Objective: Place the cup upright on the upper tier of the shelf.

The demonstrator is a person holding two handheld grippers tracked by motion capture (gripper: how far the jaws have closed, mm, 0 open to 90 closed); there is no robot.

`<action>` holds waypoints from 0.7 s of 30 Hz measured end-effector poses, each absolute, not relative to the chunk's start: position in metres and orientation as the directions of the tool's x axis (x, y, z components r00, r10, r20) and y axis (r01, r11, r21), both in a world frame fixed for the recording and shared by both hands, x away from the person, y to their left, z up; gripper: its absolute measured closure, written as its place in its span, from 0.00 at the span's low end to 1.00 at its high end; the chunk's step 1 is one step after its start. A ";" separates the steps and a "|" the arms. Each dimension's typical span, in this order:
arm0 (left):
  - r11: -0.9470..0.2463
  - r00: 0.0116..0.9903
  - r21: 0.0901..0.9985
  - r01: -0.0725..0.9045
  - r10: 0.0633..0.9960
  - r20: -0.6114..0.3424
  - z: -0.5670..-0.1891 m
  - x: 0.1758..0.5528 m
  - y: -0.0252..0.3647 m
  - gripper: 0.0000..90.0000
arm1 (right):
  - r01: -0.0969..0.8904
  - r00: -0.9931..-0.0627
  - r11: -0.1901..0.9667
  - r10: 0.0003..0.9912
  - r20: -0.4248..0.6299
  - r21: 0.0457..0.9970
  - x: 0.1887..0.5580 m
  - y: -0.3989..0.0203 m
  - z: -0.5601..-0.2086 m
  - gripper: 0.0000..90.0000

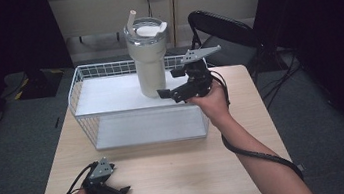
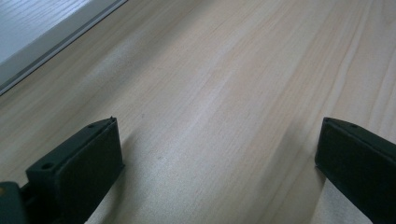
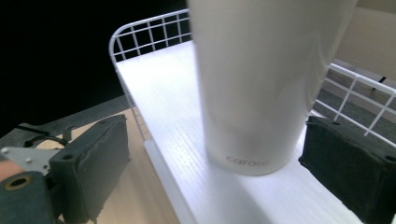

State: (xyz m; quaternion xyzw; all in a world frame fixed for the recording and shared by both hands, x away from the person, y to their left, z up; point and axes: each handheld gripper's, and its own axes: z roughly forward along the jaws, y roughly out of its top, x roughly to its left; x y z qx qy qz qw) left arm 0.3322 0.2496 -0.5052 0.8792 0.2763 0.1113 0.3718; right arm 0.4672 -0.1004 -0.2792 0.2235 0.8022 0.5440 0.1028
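A tall cream tumbler (image 1: 149, 59) with a lid and straw stands upright on the top shelf of a white wire rack (image 1: 109, 97). My right gripper (image 1: 171, 84) is held open at the tumbler's base from the right. In the right gripper view the tumbler (image 3: 257, 84) stands between the spread jaws of this gripper (image 3: 215, 135). The right jaw is close to its wall and the left jaw is well off it, out past the shelf (image 3: 159, 84) edge. My left gripper (image 1: 115, 182) rests open on the wooden table (image 1: 184, 166) at the front left, with only bare wood (image 2: 224, 70) between its jaws (image 2: 217, 135).
The rack's lower shelf (image 1: 149, 128) lies open toward me, and its edge (image 2: 42, 37) shows at the top left of the left gripper view. A black folding chair (image 1: 221, 25) stands behind the table's far right corner. Grey carpet surrounds the table.
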 end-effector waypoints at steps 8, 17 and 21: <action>-0.571 0.823 0.715 0.403 0.569 -0.010 -0.505 0.332 0.250 0.00 | 0.228 -0.901 0.323 0.428 0.073 0.919 0.451 -0.108 -0.287 0.08; -0.571 0.823 0.716 0.402 0.568 -0.009 -0.505 0.332 0.250 0.00 | 0.196 -0.922 0.345 0.384 0.053 0.918 0.433 -0.117 -0.294 0.08; -0.568 0.822 0.716 0.406 0.570 -0.014 -0.505 0.332 0.249 0.00 | 0.195 -0.927 0.335 0.371 0.061 0.922 0.424 -0.122 -0.296 0.08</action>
